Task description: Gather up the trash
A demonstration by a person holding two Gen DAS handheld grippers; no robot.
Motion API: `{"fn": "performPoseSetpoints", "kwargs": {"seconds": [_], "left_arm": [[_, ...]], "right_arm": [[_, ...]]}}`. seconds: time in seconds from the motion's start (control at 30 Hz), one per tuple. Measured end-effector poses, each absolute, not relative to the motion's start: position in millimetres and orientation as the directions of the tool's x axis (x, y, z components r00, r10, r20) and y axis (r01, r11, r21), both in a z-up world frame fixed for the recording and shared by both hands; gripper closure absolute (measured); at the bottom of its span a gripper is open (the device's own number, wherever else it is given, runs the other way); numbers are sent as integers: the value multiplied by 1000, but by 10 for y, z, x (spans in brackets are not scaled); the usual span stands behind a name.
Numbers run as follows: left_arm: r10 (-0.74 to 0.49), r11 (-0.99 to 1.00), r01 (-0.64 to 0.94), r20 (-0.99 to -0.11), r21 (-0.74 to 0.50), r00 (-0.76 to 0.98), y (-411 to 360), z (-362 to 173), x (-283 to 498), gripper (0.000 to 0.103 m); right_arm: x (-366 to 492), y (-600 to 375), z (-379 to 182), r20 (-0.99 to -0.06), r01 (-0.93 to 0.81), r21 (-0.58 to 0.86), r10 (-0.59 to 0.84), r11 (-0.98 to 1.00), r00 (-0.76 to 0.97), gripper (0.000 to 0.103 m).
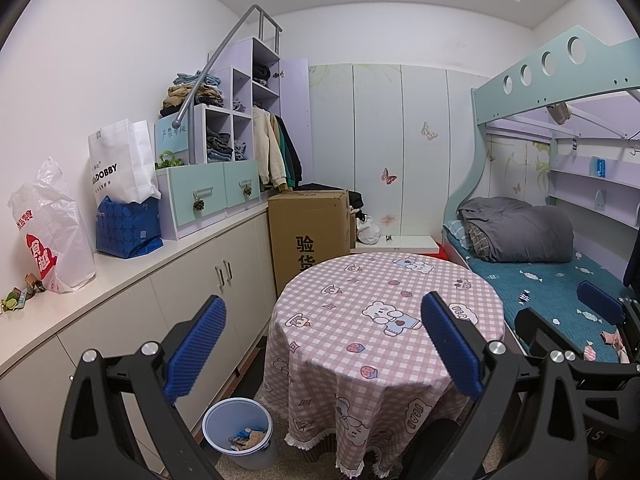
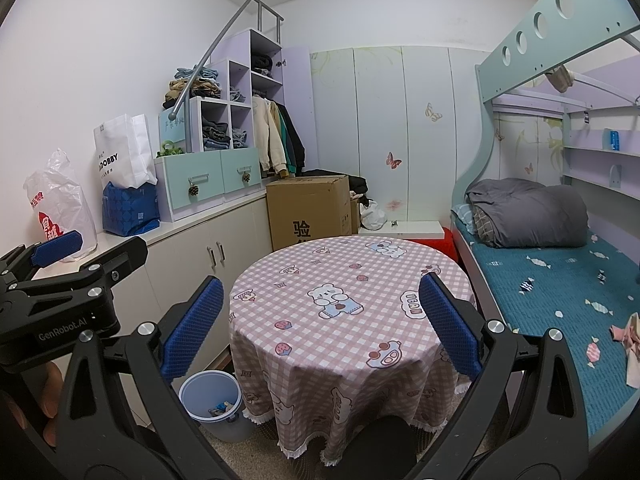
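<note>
A light blue bin (image 1: 238, 428) (image 2: 212, 404) with wrappers inside stands on the floor, left of the round table with a pink checked cloth (image 1: 384, 304) (image 2: 344, 292). Crumpled wrappers (image 1: 20, 296) lie at the far left of the white counter. Pink and white scraps (image 1: 612, 340) (image 2: 632, 336) lie on the teal bed cover. My left gripper (image 1: 324, 344) (image 2: 92, 256) is open and holds nothing, hovering before the table. My right gripper (image 2: 320, 326) (image 1: 568, 312) is open too, with nothing between its blue pads, level with the left one.
On the counter (image 1: 120, 276) stand a plastic bag (image 1: 48, 236), a white paper bag (image 1: 120, 160) and a blue bag (image 1: 128, 228). A cardboard box (image 1: 308, 236) sits behind the table. The bunk bed (image 2: 560, 272) with a grey duvet (image 2: 528, 216) fills the right. A hand (image 2: 48, 400) holds the left gripper.
</note>
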State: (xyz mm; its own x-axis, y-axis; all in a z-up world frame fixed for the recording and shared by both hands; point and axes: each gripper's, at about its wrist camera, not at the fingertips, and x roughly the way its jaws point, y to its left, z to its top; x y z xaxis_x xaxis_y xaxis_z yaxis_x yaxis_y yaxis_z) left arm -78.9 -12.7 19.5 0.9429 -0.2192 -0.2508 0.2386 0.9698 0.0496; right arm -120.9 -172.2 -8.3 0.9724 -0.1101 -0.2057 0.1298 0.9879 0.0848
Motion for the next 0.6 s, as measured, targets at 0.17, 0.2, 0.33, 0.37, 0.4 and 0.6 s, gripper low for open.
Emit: {"fn": "performPoseSetpoints", "kwargs": {"seconds": [0.17,0.2,0.33,0.37,0.4,0.6], "left_arm": [[-217,970,237,-252,52,943,-92,141,-790,7],[-216,970,236,-254,52,943,-76,119,-792,7],[-205,972,227,-264,54,942,15,52,-716,7],[-203,973,225,-267,56,942,37,42,-691,7],[-199,973,222,-274,57,941,64,21,-661,7],[-140,982,174,-347,68,927,162,-174,-342,7]], "right_arm": [[-1215,-1715,-92,-207,129,85,-109,988,972,7],[-1215,-1711,-96,-209,129,86,-109,988,972,7],[-1140,-1660,-201,-222,118,87,-96,989,970,7],[-1110,-1653,-222,-227,113,88,-90,990,970,7],[-1072,-1647,-250,-233,109,89,-86,990,969,7],[-724,-1645,-522,-316,81,120,-39,989,948,7]]}}
